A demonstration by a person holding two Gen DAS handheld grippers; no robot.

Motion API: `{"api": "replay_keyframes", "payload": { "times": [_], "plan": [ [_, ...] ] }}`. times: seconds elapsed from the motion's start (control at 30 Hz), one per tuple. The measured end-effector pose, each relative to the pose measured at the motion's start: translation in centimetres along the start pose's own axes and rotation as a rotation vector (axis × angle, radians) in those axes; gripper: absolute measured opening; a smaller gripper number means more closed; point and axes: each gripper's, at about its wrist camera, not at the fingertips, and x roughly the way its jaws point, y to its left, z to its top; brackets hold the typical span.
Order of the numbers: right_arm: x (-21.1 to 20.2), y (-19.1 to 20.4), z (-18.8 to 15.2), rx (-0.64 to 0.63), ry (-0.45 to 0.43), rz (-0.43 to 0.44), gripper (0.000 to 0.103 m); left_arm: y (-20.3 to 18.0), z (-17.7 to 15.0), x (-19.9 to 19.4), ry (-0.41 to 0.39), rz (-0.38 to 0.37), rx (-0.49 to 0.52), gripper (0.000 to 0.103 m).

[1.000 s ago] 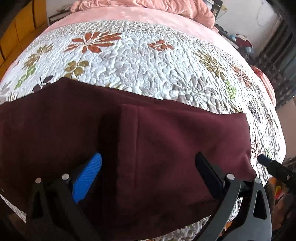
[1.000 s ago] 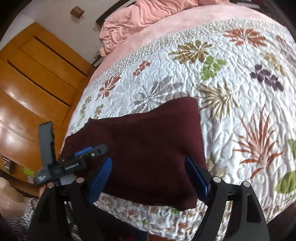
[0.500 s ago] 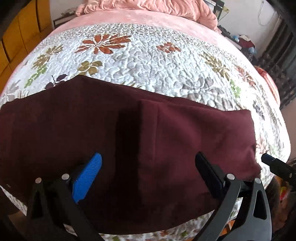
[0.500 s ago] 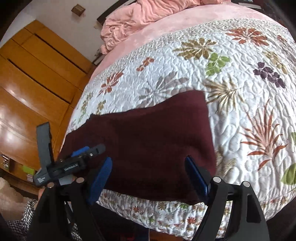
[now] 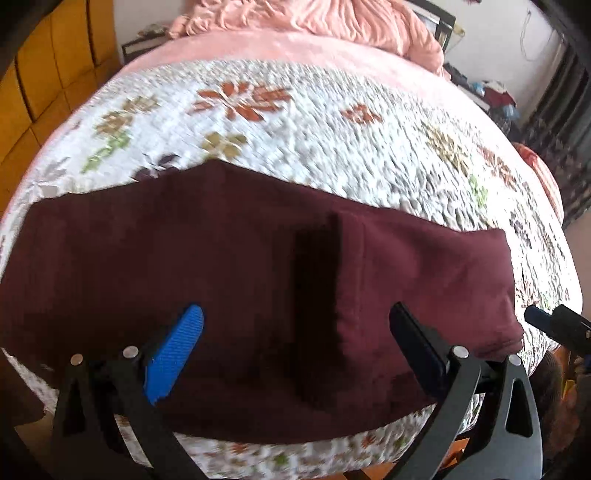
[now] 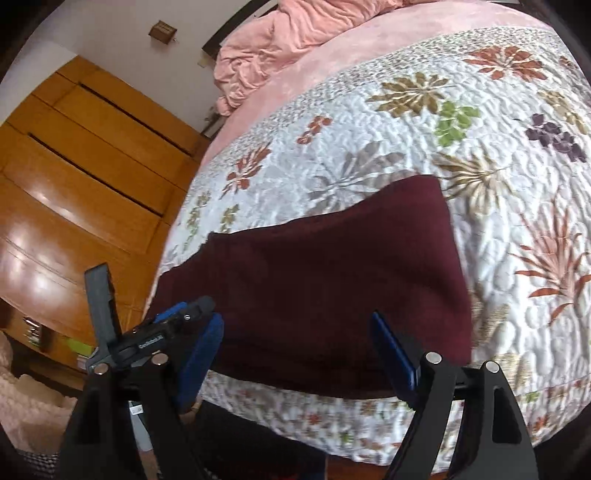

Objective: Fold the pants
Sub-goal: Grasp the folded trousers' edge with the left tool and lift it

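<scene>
The maroon pants [image 5: 229, 280] lie flat in a long folded band across the near edge of the bed, with a folded-over layer on their right part [image 5: 424, 280]. In the right wrist view the pants [image 6: 325, 288] show end-on. My left gripper [image 5: 295, 339] is open and empty above the pants' near edge. My right gripper [image 6: 295, 339] is open and empty above the pants' right end. The left gripper also shows in the right wrist view [image 6: 147, 332].
The bed carries a white floral quilt [image 5: 332, 122] with a pink blanket [image 5: 332, 18] bunched at its head. Wooden wardrobes [image 6: 74, 184] stand to the left of the bed. Clutter lies at the far right [image 5: 495, 96].
Both grippers have drawn back and up from the bed, open throughout. More of the quilt and the bed's near edge shows. The pants have not moved.
</scene>
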Motion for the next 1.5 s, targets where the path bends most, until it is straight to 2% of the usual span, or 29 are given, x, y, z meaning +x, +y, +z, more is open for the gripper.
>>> {"api": "replay_keyframes", "payload": {
  "times": [0.1,0.27,0.5,0.63,0.77,0.87,1.0,1.07,1.13,1.2,1.33,1.43,1.5],
  "plan": [
    [0.9,0.8,-0.2,-0.01,0.017,-0.015,0.082,1.5,0.0,-1.0,-0.013,0.019,-0.005,0.1],
    [2.6,1.9,-0.7,-0.019,0.056,-0.015,0.085,5.4,-0.1,-1.1,0.021,0.059,-0.02,0.1],
    [4.2,2.8,-1.0,-0.036,0.091,-0.014,0.085,14.2,-1.1,-2.6,0.135,-0.017,-0.132,0.1],
    [5.2,3.3,-1.1,-0.053,0.105,-0.018,0.086,19.1,-2.3,-3.5,0.19,-0.03,-0.207,0.1],
    [6.2,3.2,-1.2,-0.053,0.123,-0.026,0.086,23.3,-3.1,-3.8,0.229,-0.112,-0.323,0.1],
    [6.5,3.1,-1.3,-0.06,0.126,-0.03,0.086,24.8,-3.5,-4.1,0.235,-0.146,-0.392,0.096],
    [6.7,2.9,-1.3,-0.063,0.126,-0.023,0.087,26.1,-4.5,-5.4,0.201,-0.141,-0.466,0.096],
    [6.9,2.7,-1.4,-0.063,0.125,-0.027,0.087,27.1,-5.4,-5.2,0.203,-0.172,-0.519,0.096],
    [7.1,2.7,-1.4,-0.071,0.126,-0.034,0.088,27.9,-6.2,-4.5,0.216,-0.165,-0.566,0.096],
    [7.2,2.9,-1.5,-0.088,0.126,-0.042,0.089,28.6,-6.5,-3.5,0.209,-0.201,-0.606,0.095],
    [7.2,3.0,-1.5,-0.091,0.124,-0.042,0.089,29.4,-6.4,-1.8,0.199,-0.226,-0.663,0.083],
    [7.2,2.9,-1.5,-0.092,0.125,-0.039,0.089,29.8,-6.6,-0.8,0.191,-0.228,-0.721,0.083],
    [7.3,2.9,-1.5,-0.096,0.124,-0.042,0.089,29.8,-6.6,-1.2,0.157,-0.229,-0.766,0.078]
  ]
}}
